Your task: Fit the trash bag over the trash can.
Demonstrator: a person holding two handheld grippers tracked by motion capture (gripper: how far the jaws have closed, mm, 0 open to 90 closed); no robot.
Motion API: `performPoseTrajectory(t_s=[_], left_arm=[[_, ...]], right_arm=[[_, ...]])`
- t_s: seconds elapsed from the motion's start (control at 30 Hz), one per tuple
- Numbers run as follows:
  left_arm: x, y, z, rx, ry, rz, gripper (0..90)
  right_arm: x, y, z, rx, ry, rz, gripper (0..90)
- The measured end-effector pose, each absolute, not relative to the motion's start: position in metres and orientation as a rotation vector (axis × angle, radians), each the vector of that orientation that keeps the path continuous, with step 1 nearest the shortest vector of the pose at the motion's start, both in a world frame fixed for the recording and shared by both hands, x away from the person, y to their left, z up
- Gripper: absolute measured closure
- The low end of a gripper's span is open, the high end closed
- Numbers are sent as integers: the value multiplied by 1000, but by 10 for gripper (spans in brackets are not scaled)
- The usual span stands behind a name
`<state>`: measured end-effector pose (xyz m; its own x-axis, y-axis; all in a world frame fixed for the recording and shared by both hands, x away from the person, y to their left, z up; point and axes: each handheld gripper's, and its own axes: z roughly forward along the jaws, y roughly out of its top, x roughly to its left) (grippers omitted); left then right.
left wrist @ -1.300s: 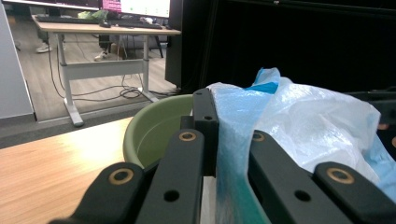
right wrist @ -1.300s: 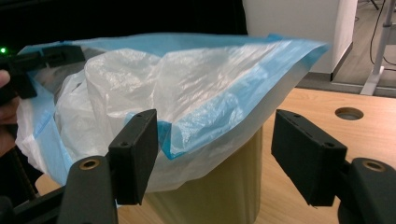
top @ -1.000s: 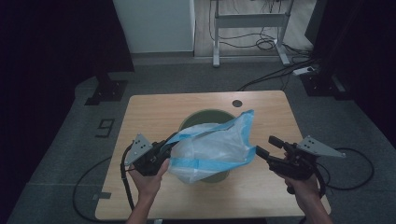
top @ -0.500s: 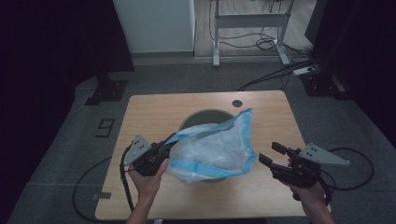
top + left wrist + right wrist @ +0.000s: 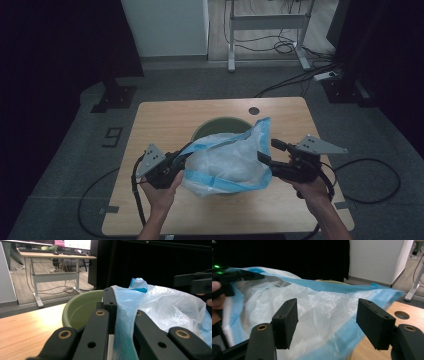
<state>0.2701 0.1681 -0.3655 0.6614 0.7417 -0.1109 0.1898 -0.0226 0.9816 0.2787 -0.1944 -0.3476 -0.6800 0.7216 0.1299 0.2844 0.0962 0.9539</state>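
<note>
Bag [image 5: 227, 162] hangs over the green bowl [image 5: 220, 126], its blue-edged rim stretched between the two hands. The left gripper [image 5: 176, 161] has its jaws clamped shut on a fold of that rim, which runs up between them in the left gripper view [image 5: 125, 322]. The right gripper [image 5: 267, 159] stands with jaws wide open and nothing between the pads; the bag's far side lies straight ahead of them and just beyond their tips [image 5: 329, 315], its blue hem slanting across the gap. The right hand is the nearer one to that free edge, so a short push forward should bring the hem between the pads.
</note>
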Motion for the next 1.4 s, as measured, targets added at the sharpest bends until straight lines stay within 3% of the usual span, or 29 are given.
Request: performPoseTrajectory(t_s=[0.27, 0.33, 0.47, 0.53, 0.63, 1.07, 1.4], left_arm=[[271, 169, -368, 1560, 791, 504, 898], [270, 168, -369, 1562, 788, 501, 897], [271, 169, -367, 1561, 789, 507, 898], [272, 169, -367, 1558, 790, 513, 898], [274, 170, -366, 1548, 801, 525, 898], [293, 189, -371, 1494, 898, 568, 898], [314, 204, -377, 1470, 961, 549, 898]], right_arm=[[308, -171, -361, 988, 2091, 1478, 313], [310, -168, -367, 988, 2112, 1450, 349], [309, -165, -379, 966, 2140, 1386, 549], [308, -166, -381, 946, 2134, 1376, 714], [305, -169, -380, 921, 2119, 1373, 883], [303, -198, -374, 903, 2027, 1387, 889], [325, -217, -382, 981, 1990, 1368, 889]])
